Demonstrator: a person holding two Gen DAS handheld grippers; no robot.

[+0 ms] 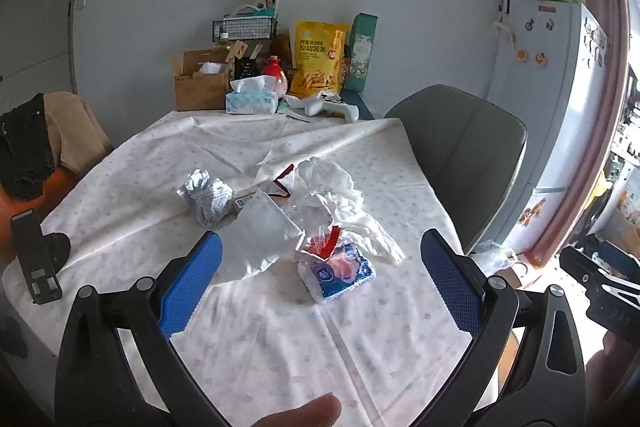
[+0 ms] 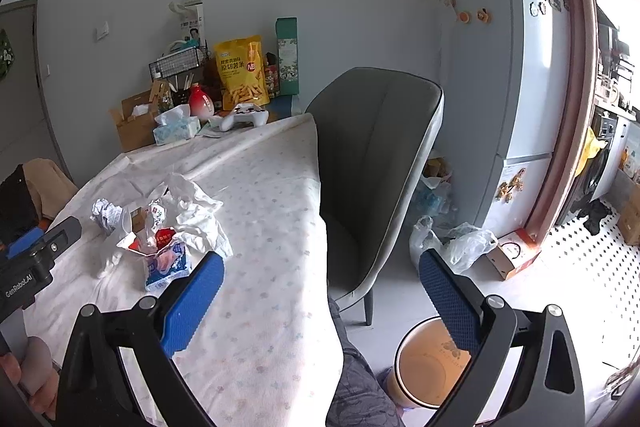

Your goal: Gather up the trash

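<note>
Trash lies in a heap mid-table: a blue and white torn wrapper [image 1: 336,273] [image 2: 166,267], crumpled white tissue [image 1: 340,195] [image 2: 196,211], a crumpled foil ball [image 1: 206,197] [image 2: 106,213] and a clear plastic bag [image 1: 266,219]. My left gripper [image 1: 320,283] is open and empty, hovering just short of the wrapper. My right gripper [image 2: 322,293] is open and empty, over the table's right edge. An orange-lined trash bin [image 2: 430,367] stands on the floor below the right gripper.
A grey chair [image 2: 376,155] stands at the table's right side. Tissue box [image 1: 252,101], snack bag [image 1: 318,57], game controller [image 2: 244,119] and boxes crowd the far end. A phone stand [image 1: 34,259] is at the left edge. A fridge [image 2: 508,75] and plastic bags [image 2: 460,243] are on the right.
</note>
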